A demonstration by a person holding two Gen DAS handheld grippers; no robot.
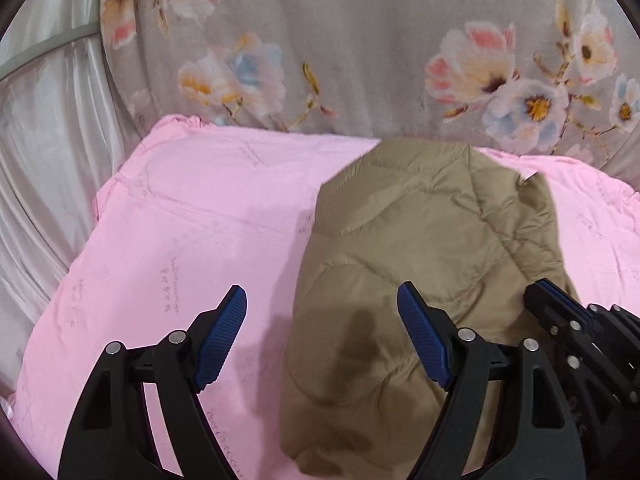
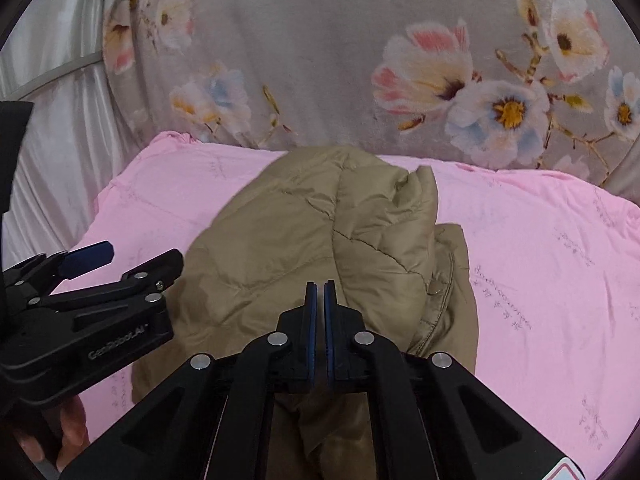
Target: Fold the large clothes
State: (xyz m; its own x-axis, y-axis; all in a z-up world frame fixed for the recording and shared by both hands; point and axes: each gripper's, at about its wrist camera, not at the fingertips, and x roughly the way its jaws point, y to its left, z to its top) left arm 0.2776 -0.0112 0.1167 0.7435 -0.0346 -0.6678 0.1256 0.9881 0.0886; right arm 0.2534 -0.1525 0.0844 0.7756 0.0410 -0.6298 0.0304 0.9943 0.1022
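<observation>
- Left tool (image 1: pixel 322 308) spread wide, nothing between its fingers, hanging over the jacket's (image 1: pixel 420 248) left edge.
- Right tool (image 2: pixel 320 288) pressed together, empty, above the jacket.
- Jacket lies folded on the pink sheet (image 1: pixel 180 220).

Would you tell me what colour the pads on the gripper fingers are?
Blue, ribbed pads on black fingers; clearest in the left wrist view.

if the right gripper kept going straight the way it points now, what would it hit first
Most likely the tan quilted jacket: the shut right gripper points down at its folded top, well before the pink sheet. Depth is hard to judge.
</observation>
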